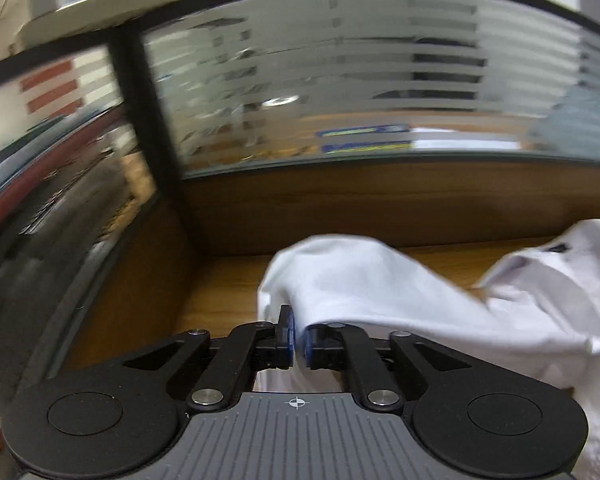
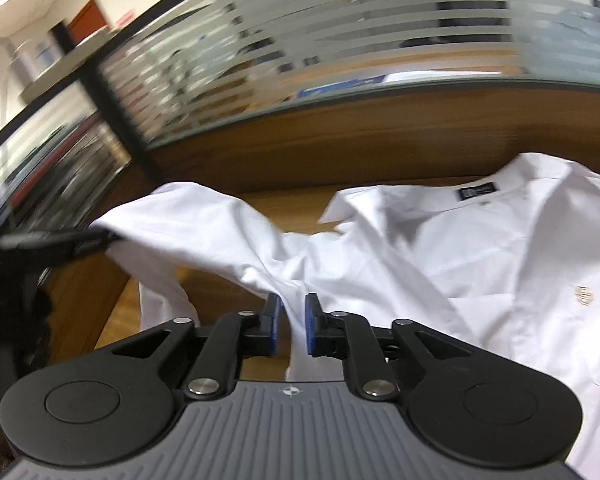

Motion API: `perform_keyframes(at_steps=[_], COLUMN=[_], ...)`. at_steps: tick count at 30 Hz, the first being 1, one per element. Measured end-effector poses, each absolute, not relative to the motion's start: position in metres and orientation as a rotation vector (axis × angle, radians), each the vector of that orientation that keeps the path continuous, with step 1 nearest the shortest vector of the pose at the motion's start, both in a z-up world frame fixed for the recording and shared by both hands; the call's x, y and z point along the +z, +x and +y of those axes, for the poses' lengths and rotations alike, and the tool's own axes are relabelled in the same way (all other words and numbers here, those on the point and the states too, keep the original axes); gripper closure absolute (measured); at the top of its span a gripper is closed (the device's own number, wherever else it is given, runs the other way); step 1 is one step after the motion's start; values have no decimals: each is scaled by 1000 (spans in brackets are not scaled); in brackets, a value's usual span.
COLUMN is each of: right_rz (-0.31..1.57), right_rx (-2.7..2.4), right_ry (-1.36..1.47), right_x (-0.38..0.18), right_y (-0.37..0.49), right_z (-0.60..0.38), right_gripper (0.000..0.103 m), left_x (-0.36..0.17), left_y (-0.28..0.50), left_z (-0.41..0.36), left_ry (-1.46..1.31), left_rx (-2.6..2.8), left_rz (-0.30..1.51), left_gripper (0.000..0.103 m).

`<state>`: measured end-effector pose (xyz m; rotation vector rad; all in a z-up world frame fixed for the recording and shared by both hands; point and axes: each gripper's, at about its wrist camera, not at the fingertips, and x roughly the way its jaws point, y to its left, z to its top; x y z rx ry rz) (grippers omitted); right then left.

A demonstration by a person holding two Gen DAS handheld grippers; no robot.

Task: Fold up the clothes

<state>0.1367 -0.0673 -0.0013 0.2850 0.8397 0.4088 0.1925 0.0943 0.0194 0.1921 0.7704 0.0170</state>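
Observation:
A white collared shirt [image 2: 480, 240] lies face up on the wooden table [image 2: 284, 204], its dark neck label [image 2: 478, 192] at the far side. One sleeve [image 2: 188, 220] is lifted off the table toward the left. My left gripper [image 1: 299, 338] is shut on the end of that sleeve [image 1: 360, 280]; in the right wrist view it shows as a dark blurred shape [image 2: 96, 240] at the sleeve's tip. My right gripper [image 2: 293, 320] is shut on a fold of the same sleeve nearer the shirt's body, with cloth running down between its blue pads [image 2: 275, 316].
A wooden back panel [image 1: 340, 208] rises behind the table, topped by a striped frosted glass partition [image 1: 340, 80] with a black post [image 1: 148, 120]. The table's left edge [image 2: 112, 300] drops off beside the sleeve. Bare wood [image 1: 228, 280] shows left of the shirt.

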Motion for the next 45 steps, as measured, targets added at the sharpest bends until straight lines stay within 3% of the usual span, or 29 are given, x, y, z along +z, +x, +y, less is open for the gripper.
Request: perform_keyframes(at_steps=[2,5,7,13,19,25,35,42,45], right_rz=[856,863,865,887,915,891,826,820,823], right_rx=[440,465,463,372,253,69,-220,-355,-386], right_ry=[274,253,231,253,303,389,564,677,725], right_x=[0,4,8,6,-2,-8,-36,-77,-95], right_y=[134,123,112,65,15,-48,-175,-229,-232], right_z=[-62,-62,-67,-87,-107,-100,-53,-10,3], right_gripper=[74,74,73,71,70,70,70,70,70], left_x=[3,-16,-18,-3,-1,-21,-63,-63,-59], left_y=[203,207,200,164,144,163,204,219,222], left_z=[107,138,153,161,137,104,63,64,67], left_ry=[176,85,16,-227,-483,-596,-478,-422,-410], left_rx=[46,90,87,-9,-180,-276,-351,-413,-437], left_rz=[839,909,923,910,941,1008,1040,1050,1051], left_gripper=[77,74,61,49,44,42,44,59,60])
